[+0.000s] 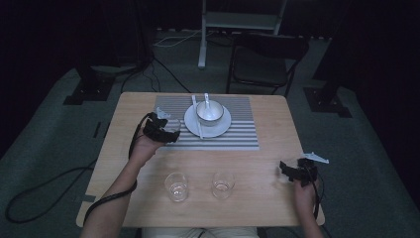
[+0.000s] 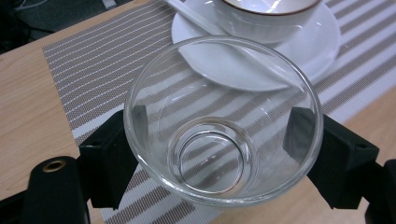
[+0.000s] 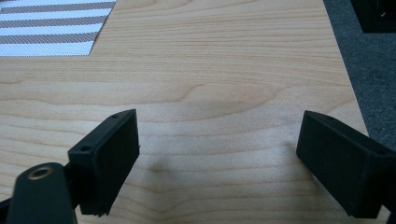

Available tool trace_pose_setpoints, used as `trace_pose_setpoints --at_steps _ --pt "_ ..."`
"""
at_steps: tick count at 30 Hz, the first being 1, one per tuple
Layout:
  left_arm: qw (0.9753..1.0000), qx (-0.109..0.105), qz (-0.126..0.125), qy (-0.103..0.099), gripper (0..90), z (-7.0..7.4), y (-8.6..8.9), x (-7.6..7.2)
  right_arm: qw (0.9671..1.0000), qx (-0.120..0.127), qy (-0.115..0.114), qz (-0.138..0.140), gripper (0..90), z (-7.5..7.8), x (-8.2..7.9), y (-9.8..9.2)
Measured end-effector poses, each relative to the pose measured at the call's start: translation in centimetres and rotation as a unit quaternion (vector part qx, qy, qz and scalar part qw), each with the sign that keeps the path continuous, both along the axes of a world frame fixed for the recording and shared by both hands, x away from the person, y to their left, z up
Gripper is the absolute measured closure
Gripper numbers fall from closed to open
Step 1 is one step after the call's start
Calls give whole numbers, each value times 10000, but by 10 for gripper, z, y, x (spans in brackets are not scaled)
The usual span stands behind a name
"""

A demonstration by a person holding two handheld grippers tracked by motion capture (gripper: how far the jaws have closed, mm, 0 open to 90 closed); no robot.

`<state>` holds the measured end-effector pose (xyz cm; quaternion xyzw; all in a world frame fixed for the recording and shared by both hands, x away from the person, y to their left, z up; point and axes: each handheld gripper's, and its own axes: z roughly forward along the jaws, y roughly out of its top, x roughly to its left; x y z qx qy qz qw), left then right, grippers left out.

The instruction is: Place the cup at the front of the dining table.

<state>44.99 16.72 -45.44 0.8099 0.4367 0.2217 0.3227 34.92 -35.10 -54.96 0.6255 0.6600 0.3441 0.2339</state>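
A clear empty glass [image 2: 210,158] sits between the two black jaws of my left gripper [image 2: 217,140], which press on its sides. In the high view this gripper [image 1: 168,133] holds the glass [image 1: 173,125] over the left front part of the striped placemat [image 1: 237,134], just left of the white plate [image 1: 220,130]. A white bowl [image 1: 209,112] stands on the plate, and a white spoon [image 1: 198,124] lies across it. My right gripper [image 1: 286,169] is low over bare wood near the table's right edge. Its jaws stand wide apart around nothing [image 3: 219,154].
Two more clear glasses [image 1: 177,186] [image 1: 223,184] stand side by side near the table's front edge. The plate [image 2: 280,65] and bowl [image 2: 266,18] lie just beyond the held glass. A black chair [image 1: 265,59] stands behind the table. The right edge of the table [image 3: 348,74] is close to my right gripper.
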Motion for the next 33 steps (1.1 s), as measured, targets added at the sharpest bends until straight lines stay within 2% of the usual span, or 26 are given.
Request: trace_pose_setpoints --at_steps 5,10,12,17,21,24,29,33 --pt "9992 -152 374 -13 199 -6 2 19 10000 1 5 -7 127 0 0 0" --pt "9980 -145 617 -2 198 -11 -1 36 10000 15 4 -8 127 0 0 0" --pt "9967 -259 765 23 199 -14 0 44 10000 14 4 -9 127 0 0 0" --pt "9948 -235 990 64 199 -22 -2 60 10000 27 -2 -3 127 0 0 0" --pt "9937 -319 1071 55 199 -25 -5 65 10000 28 1 4 127 0 0 0" --pt "9937 -189 1108 48 199 -27 -7 68 10000 34 4 5 127 0 0 0" --pt "9923 -164 1224 101 198 -31 -8 73 10000 44 -3 13 127 0 0 -1" --pt "9925 -113 1214 74 199 -37 -10 72 10000 50 -4 22 127 0 -1 -1"
